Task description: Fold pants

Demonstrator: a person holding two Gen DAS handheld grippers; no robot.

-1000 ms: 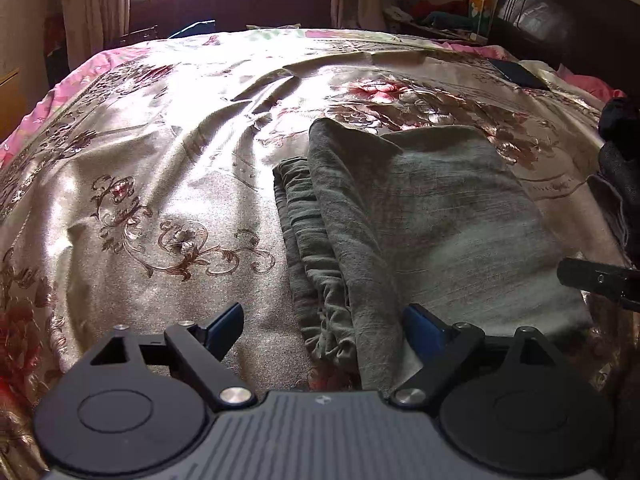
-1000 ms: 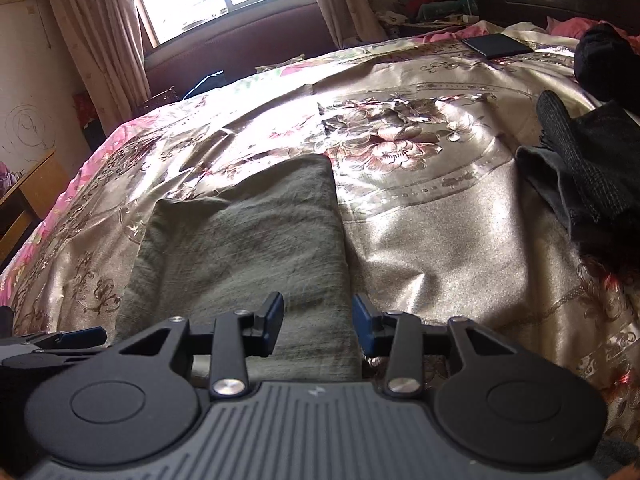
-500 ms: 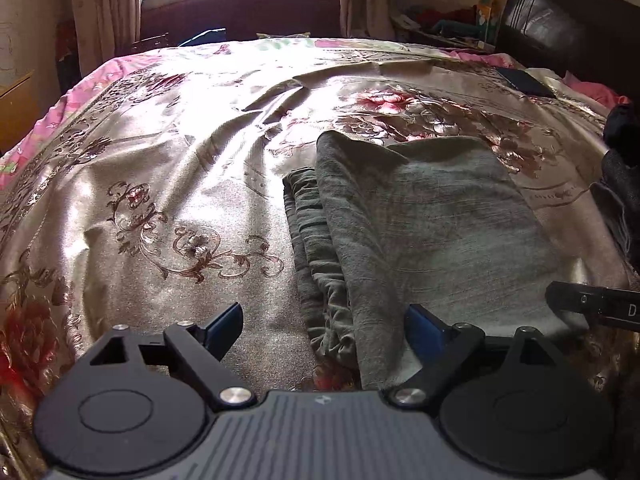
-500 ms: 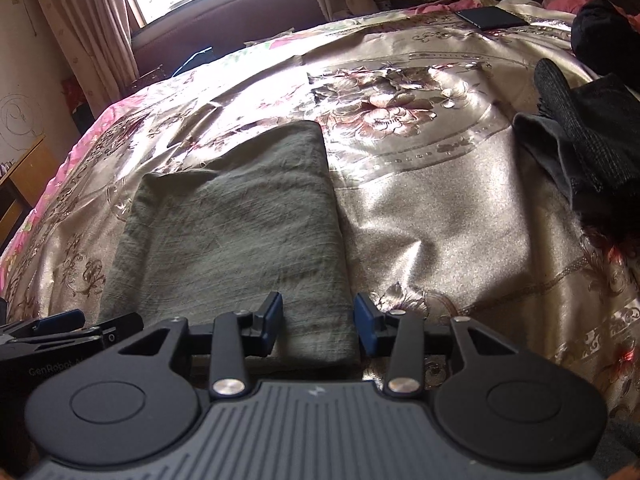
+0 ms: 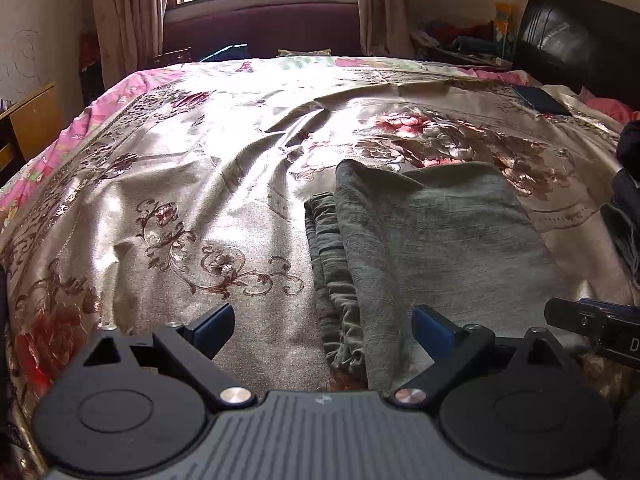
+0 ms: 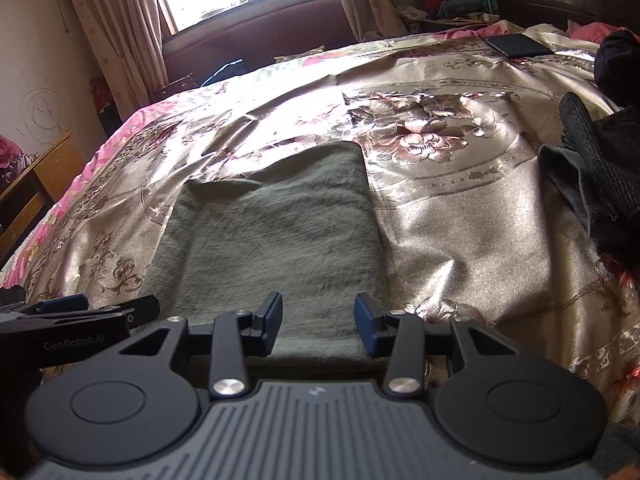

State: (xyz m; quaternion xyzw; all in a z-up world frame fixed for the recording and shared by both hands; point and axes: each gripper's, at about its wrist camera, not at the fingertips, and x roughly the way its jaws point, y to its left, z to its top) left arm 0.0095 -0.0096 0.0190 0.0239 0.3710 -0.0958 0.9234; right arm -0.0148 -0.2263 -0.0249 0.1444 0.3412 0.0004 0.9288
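Hovering at the near edge of the pants (image 6: 276,240), folded into a soft grey-green rectangle mid-bed (image 5: 168,200). Left gripper (image 5: 322,330) spread wide, right gripper (image 6: 318,318) parted, both empty. Probably near done; perhaps tidy the bunched waistband (image 5: 336,280) showing at left.

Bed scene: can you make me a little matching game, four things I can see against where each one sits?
Things:
1. green pants
2. dark clothes pile
3. flat dark slab, maybe a phone
4. wooden table

Places:
A. far right corner of the bedspread, near the headboard
B. off the bed's left side
C. folded, middle of the bed
D. bed's right edge

Pairs: 1-C, 2-D, 3-A, 4-B
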